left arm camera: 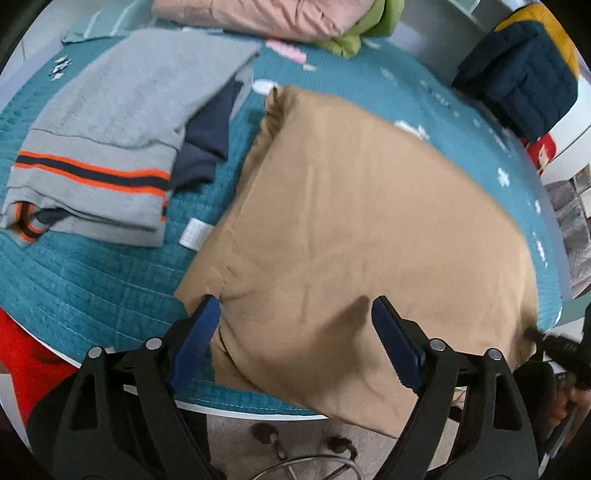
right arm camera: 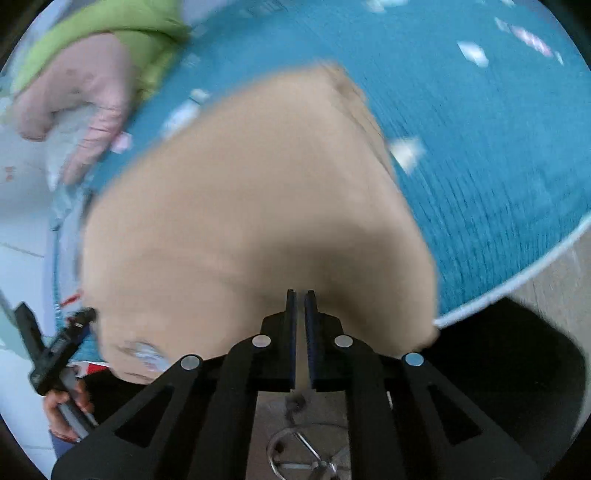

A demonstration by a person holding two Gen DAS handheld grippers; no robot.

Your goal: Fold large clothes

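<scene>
A large tan garment point(left arm camera: 351, 229) lies on the teal quilted table cover point(left arm camera: 92, 280), its near edge hanging over the table's front. My left gripper point(left arm camera: 295, 314) is open just above the garment's near part, blue pads on either side, holding nothing. In the right wrist view the same tan garment point(right arm camera: 258, 203) fills the middle, blurred by motion. My right gripper point(right arm camera: 300, 299) is shut on a fold of the tan garment at its near edge. The other gripper point(right arm camera: 55, 350) shows at the lower left of the right wrist view.
A folded grey sweater with orange and navy stripes point(left arm camera: 110, 147) lies at the left over a navy garment point(left arm camera: 207, 140). Pink point(left arm camera: 266, 14) and green point(left arm camera: 362, 29) clothes are piled at the back. A dark blue and yellow cushion point(left arm camera: 524, 74) sits far right. A chair base point(left arm camera: 306, 461) stands below the table edge.
</scene>
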